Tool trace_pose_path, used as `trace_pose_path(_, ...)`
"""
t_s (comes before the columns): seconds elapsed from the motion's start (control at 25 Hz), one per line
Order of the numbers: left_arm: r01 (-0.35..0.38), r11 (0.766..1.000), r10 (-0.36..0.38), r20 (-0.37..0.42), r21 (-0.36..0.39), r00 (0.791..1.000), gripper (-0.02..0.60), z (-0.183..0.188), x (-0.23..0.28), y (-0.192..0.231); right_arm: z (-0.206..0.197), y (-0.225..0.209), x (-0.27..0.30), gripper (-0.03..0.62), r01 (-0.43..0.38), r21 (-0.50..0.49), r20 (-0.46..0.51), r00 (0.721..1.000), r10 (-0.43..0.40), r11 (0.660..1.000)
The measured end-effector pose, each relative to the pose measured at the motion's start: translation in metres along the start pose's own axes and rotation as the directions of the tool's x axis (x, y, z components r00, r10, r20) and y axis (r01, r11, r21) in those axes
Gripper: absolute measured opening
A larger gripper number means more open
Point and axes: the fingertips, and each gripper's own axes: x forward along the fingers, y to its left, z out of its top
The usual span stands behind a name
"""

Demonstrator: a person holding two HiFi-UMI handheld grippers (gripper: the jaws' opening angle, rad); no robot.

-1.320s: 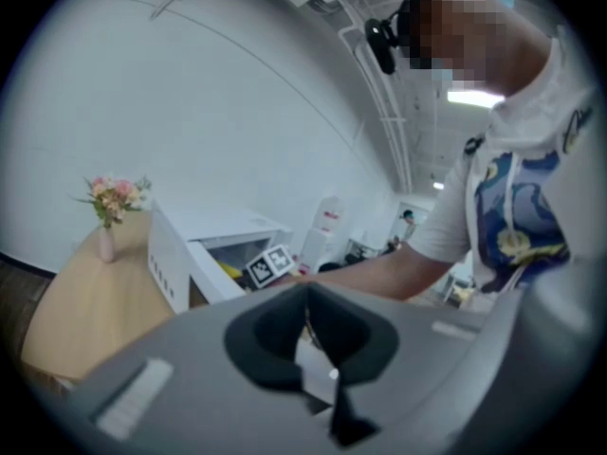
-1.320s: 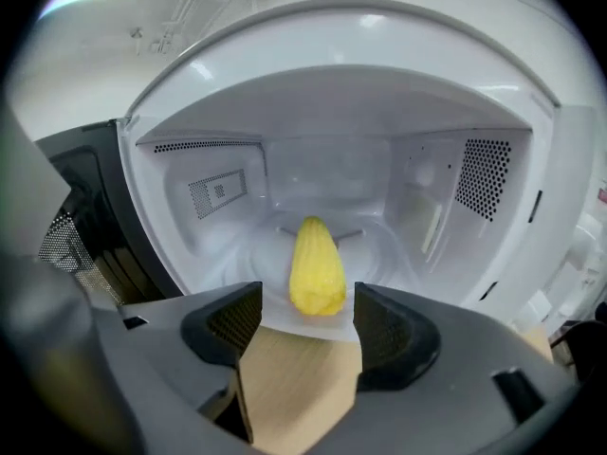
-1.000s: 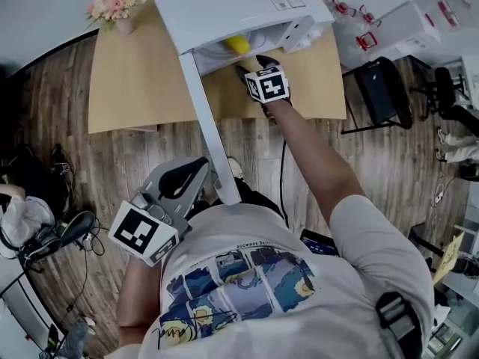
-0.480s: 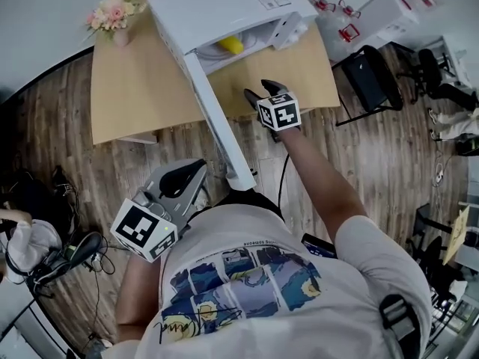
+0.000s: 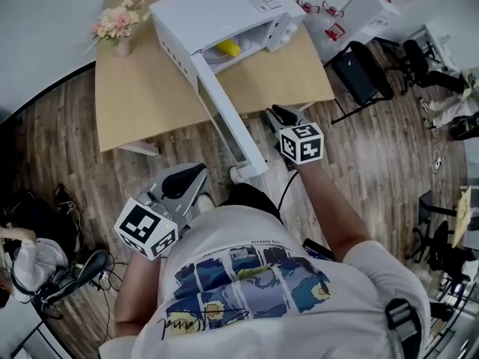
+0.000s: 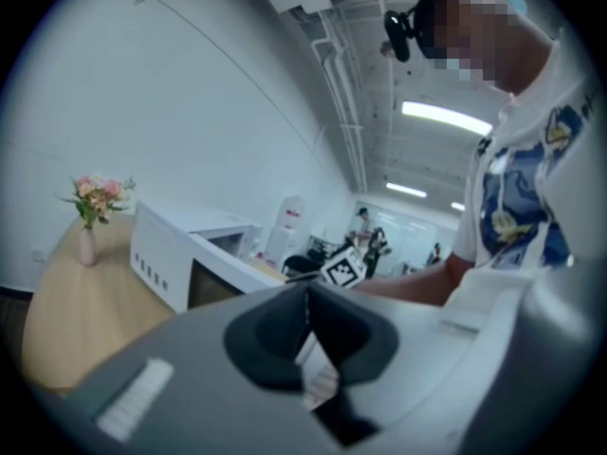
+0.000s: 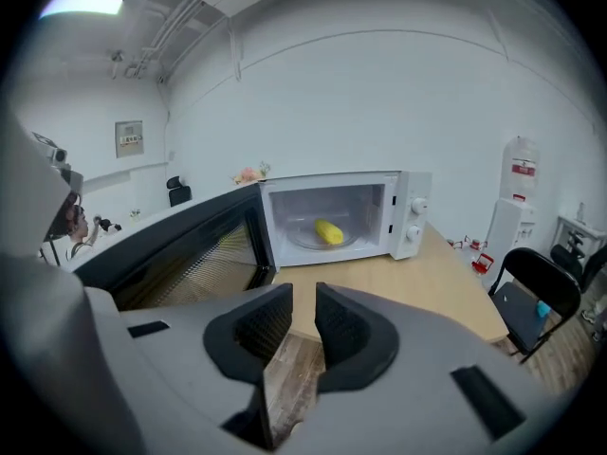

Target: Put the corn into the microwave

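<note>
The yellow corn (image 5: 228, 48) (image 7: 328, 232) lies on the turntable inside the white microwave (image 5: 217, 6) (image 7: 408, 207). Its door (image 5: 228, 118) (image 7: 180, 245) hangs wide open toward me. My right gripper (image 5: 281, 114) (image 7: 303, 301) is off the front edge of the table (image 5: 142, 88), well back from the oven and aimed at its opening. Its jaws have just been closing and stand a narrow gap apart with nothing between them. My left gripper (image 5: 187, 176) (image 6: 305, 297) stays low by my torso, shut and empty.
A vase of pink flowers (image 5: 120, 25) (image 6: 90, 207) stands on the table's far left corner. A black chair (image 5: 359, 77) (image 7: 531, 292) sits right of the table. Bags and cables (image 5: 52, 238) lie on the wooden floor at the left.
My right gripper has drawn back from the microwave's mouth, across the table edge toward me. The corn stays inside. The left gripper has drifted only slightly.
</note>
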Motion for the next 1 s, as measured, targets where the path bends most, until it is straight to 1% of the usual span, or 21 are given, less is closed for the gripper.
trace_pose_path(0.12, 0.007, 1.000, -0.007, -0.008, -0.006, 1.000, 0.012, -0.011, -0.013, 0.000, 0.000, 0.020, -0.027, 0.052, 0.004, -0.021, 0.021, 1.000, -0.004, 1.000)
trace_pose_path(0.28, 0.028, 1.000, -0.028, -0.007, -0.011, 1.000, 0.012, -0.018, -0.023, -0.005, 0.003, 0.040, -0.063, 0.029, 0.011, -0.037, 0.046, 0.999, -0.010, 0.999)
trace_pose_path(0.44, 0.051, 0.999, -0.051, -0.005, -0.008, 0.999, 0.012, -0.019, -0.026, -0.010, 0.002, 0.057, -0.089, 0.018, -0.013, -0.051, 0.038, 0.999, 0.015, 0.999)
trace_pose_path(0.56, 0.066, 0.998, -0.066, -0.004, 0.007, 0.998, 0.012, -0.018, -0.027, -0.013, 0.002, 0.068, -0.103, 0.015, -0.033, -0.032, 0.037, 0.999, 0.034, 0.999)
trace_pose_path(0.76, 0.053, 0.998, -0.052, -0.021, 0.022, 0.998, 0.012, -0.020, -0.031, -0.009, 0.004, 0.084, -0.116, 0.011, -0.036, -0.026, 0.052, 0.998, 0.037, 0.999)
trace_pose_path(1.0, 0.038, 0.999, -0.038, -0.016, 0.016, 0.999, 0.012, -0.021, -0.040, -0.007, 0.018, 0.084, -0.127, 0.011, -0.014, -0.043, 0.081, 0.997, 0.018, 0.999)
